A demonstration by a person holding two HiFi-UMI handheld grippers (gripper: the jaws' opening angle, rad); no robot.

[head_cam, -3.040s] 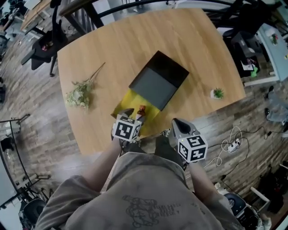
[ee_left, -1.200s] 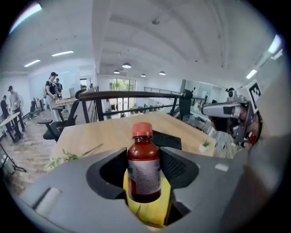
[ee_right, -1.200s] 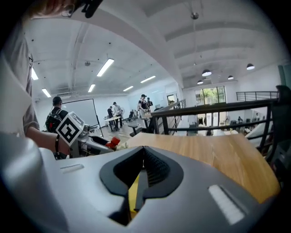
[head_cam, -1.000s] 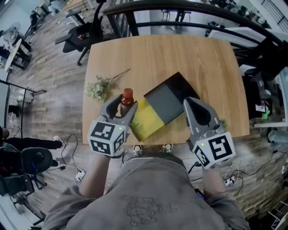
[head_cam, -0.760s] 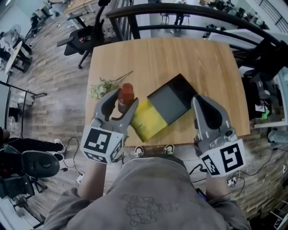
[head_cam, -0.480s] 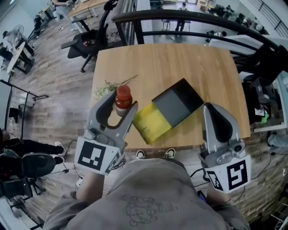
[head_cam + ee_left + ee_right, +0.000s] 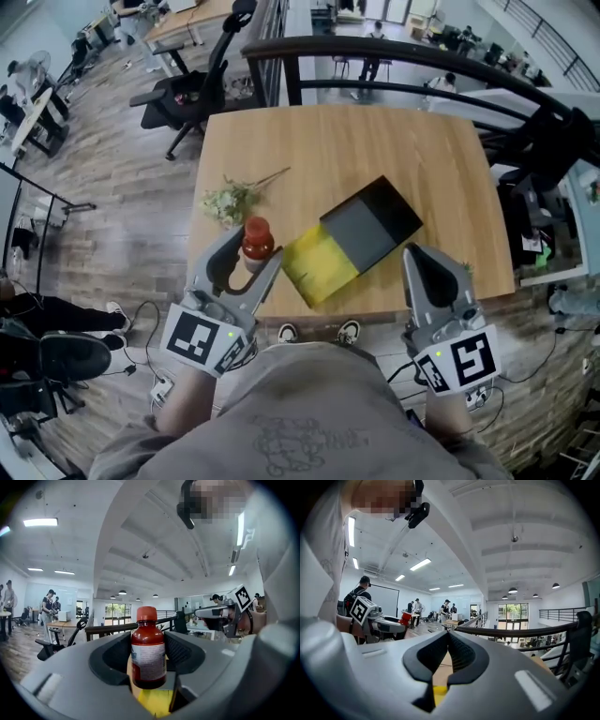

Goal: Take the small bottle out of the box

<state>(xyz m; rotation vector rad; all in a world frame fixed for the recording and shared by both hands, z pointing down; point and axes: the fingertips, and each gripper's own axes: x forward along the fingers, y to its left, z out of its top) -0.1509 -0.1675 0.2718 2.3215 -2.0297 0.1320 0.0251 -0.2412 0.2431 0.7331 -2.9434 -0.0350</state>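
My left gripper [image 7: 255, 255] is shut on the small bottle [image 7: 257, 241], a brown bottle with a red cap and a pale label. It holds the bottle upright in the air over the table's front left edge, left of the box. In the left gripper view the bottle [image 7: 148, 653] stands between the two pads, gripped at its lower body. The box lies on the table: a yellow inner tray [image 7: 322, 268] slid partly out of a black sleeve [image 7: 373, 221]. My right gripper [image 7: 414, 255] hangs shut and empty near the front right edge; its pads meet at the tips [image 7: 447, 639].
A sprig of dried flowers [image 7: 230, 199] lies on the wooden table [image 7: 356, 150] behind the bottle. A dark railing [image 7: 394, 70] curves past the table's far side. Office chairs and desks stand on the floor at the far left.
Three seconds ago the left gripper was down at the yellow tray. It has since lifted the bottle out, and over the last second both grippers drew back toward the front edge.
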